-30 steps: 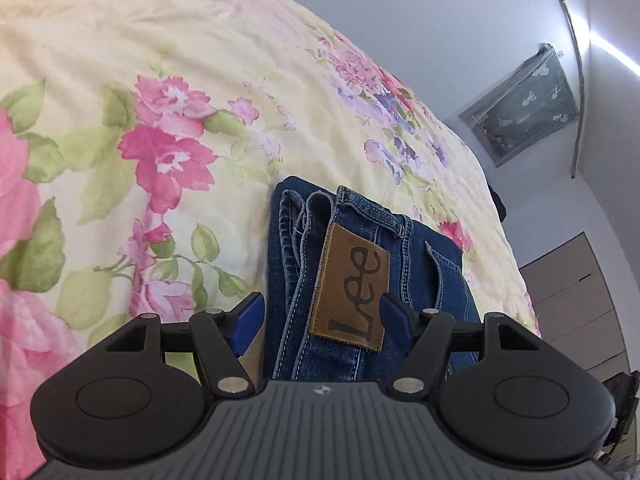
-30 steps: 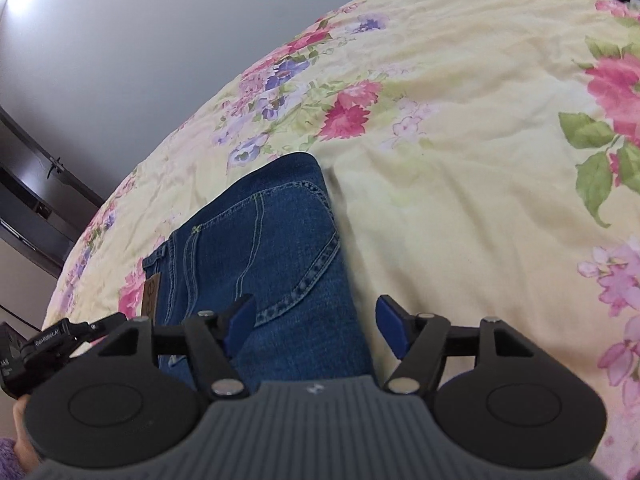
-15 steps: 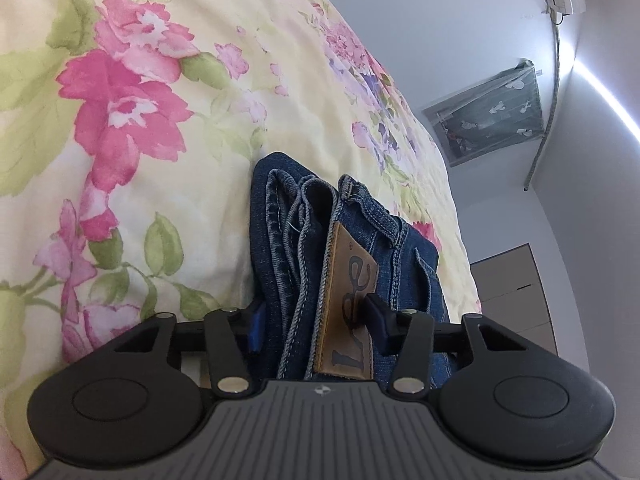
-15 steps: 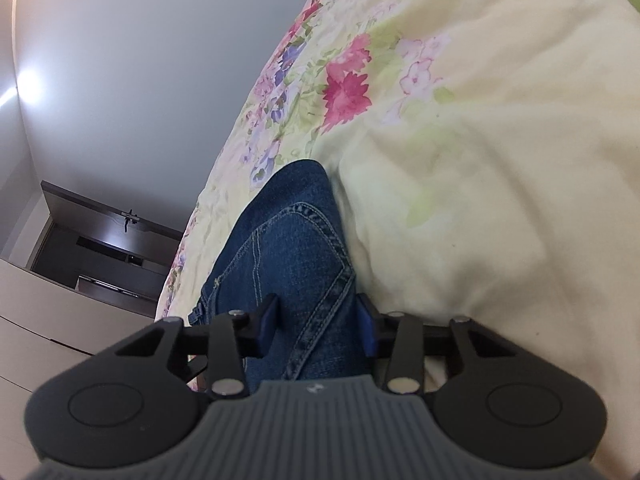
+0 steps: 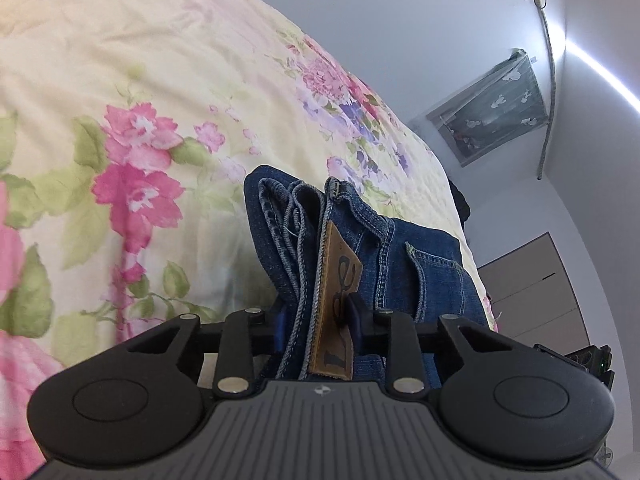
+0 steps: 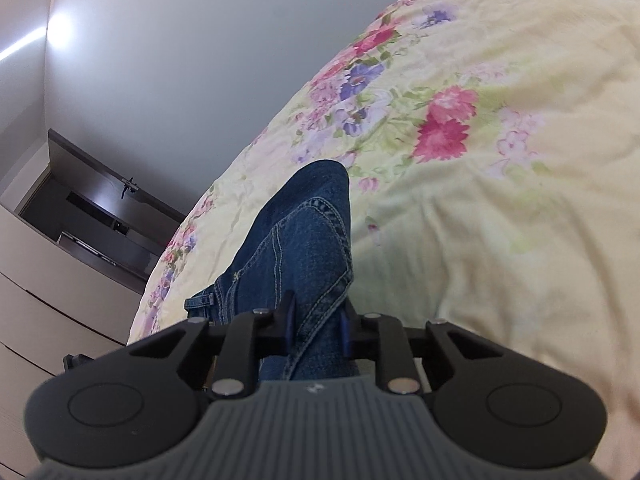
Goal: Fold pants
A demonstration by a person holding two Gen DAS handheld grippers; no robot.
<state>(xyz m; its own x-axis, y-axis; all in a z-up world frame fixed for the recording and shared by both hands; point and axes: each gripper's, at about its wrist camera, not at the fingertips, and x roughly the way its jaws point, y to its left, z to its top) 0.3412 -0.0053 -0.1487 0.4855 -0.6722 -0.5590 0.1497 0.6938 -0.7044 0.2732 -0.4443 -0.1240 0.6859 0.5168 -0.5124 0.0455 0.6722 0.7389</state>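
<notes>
Blue denim jeans [image 5: 400, 256] lie folded on a floral bedspread. My left gripper [image 5: 318, 316] is shut on the waistband end, pinching the stacked layers and the brown leather Lee patch [image 5: 336, 300]. My right gripper [image 6: 316, 320] is shut on the other side of the jeans [image 6: 296, 240], across the back pocket stitching. The gripped edges stand bunched up off the bed in both views.
The yellow bedspread with pink flowers [image 5: 132, 184] spreads left of the jeans and also right of them in the right wrist view [image 6: 500, 200]. A grey wall, a window [image 5: 492, 108] and a wardrobe [image 5: 536, 280] lie beyond the bed. A dark shelf unit [image 6: 92, 208] stands at far left.
Both grippers went from open over the jeans to shut on them. The pinched denim has bunched up, and both views have shifted.
</notes>
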